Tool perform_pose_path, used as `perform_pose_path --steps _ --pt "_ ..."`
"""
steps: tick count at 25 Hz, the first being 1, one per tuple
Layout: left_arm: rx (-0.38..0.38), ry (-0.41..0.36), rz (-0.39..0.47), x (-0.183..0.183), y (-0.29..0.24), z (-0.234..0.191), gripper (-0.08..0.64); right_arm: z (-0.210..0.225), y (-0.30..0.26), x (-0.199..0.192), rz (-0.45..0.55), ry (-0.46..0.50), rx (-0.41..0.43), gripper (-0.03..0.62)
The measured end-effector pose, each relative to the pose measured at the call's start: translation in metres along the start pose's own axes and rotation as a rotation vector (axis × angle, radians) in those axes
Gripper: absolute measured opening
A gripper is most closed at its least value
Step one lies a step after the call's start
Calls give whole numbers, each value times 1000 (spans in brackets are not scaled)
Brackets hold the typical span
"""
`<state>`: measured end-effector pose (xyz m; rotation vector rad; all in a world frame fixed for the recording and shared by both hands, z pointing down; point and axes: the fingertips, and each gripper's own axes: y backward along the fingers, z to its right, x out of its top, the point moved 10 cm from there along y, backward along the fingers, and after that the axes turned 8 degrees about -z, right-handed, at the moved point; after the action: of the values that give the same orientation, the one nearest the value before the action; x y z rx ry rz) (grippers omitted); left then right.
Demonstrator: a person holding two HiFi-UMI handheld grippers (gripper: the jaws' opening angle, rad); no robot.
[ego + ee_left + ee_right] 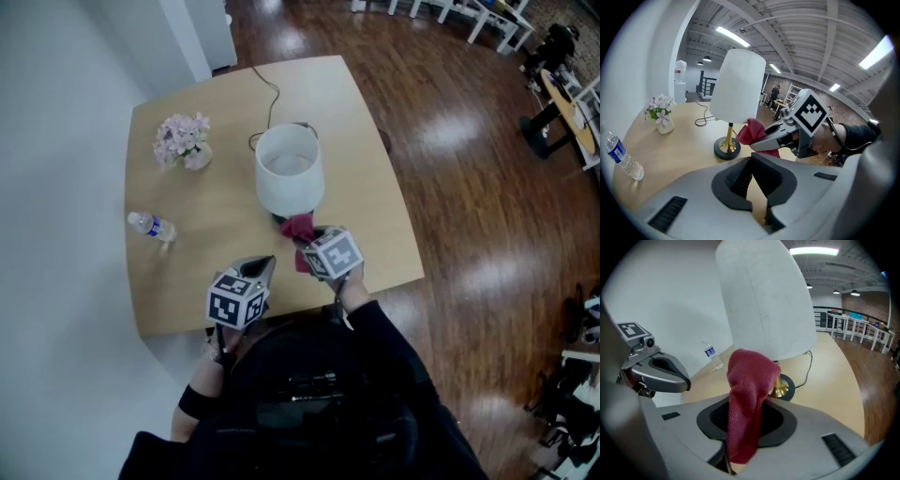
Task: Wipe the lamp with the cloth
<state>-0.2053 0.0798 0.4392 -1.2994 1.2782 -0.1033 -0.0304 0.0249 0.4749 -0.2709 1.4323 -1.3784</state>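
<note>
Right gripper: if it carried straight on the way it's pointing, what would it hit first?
Probably the lamp: the red cloth clamped in the right gripper leads, and would meet the white shade's lower edge or the gold stem first. Exact depth is unclear.

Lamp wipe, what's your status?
Right tool shut on red cloth, beside the lamp shade, contact unclear. Left tool shut, empty, set back. Bottle and flowers well aside, nothing in the way.

We see a nubby red cloth [747, 380], a matt white lamp shade [289, 173], its shiny brass stem [729, 139], a matt wooden table [375, 216], a glossy wooden floor [450, 141]
</note>
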Motion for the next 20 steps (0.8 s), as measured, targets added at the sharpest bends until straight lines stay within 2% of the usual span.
perform_pose_path --steps 2,5,9,15,20 --pt "4 3 4 1 0 2 12 -7 18 -2 40 11 27 107" --pt "12 8 13 1 2 4 12 -22 64 3 154 43 59 107" --pt "24 26 21 0 1 5 12 -38 115 30 284 84 89 107" --pt "41 39 31 -5 9 -1 12 -61 121 76 343 96 72 107" --pt "22 27 16 -8 11 -12 12 -71 116 100 388 -3 104 107"
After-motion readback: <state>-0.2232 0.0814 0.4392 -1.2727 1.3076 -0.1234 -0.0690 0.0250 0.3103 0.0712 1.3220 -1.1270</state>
